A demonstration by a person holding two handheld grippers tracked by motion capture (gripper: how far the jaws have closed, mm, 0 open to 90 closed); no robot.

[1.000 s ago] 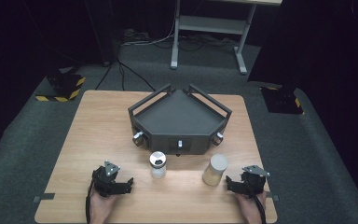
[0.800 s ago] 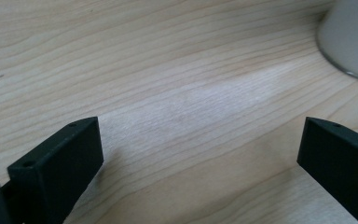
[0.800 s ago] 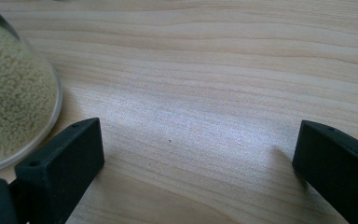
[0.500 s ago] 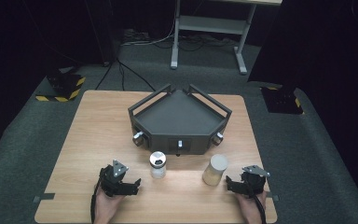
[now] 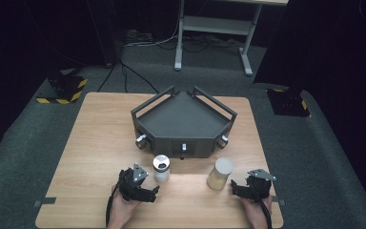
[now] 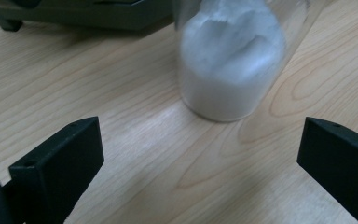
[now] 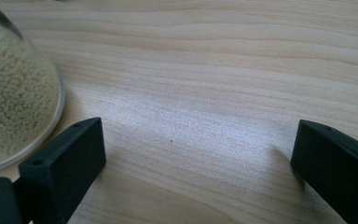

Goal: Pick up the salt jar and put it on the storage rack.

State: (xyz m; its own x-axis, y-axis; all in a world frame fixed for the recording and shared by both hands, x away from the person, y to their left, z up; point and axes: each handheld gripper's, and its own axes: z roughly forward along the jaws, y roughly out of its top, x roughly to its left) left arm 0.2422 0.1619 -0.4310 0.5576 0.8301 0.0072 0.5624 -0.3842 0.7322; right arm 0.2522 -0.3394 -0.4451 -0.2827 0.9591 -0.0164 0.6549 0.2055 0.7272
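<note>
A clear jar of white powder [image 5: 161, 168] [image 6: 230, 65] with a metal lid stands near the table's front, just ahead of my left gripper [image 5: 151, 193] [image 6: 200, 163]. That gripper is open and the jar sits beyond its jaws, slightly right of centre. A second jar holding small yellowish grains [image 5: 220, 173] [image 7: 14, 98] stands to the right. My right gripper [image 5: 236, 187] [image 7: 200, 158] is open beside it, its left jaw close to the jar's base. Nothing lies between either pair of jaws.
A dark three-sided device with knobs [image 5: 183, 125] occupies the middle of the wooden table [image 5: 95, 138], right behind both jars. The table's front edge is close behind my hands. Bare wood lies to the left and right of the device.
My left gripper has moved right and forward, toward the jar of white powder. The right gripper and both jars have stayed where they were.
</note>
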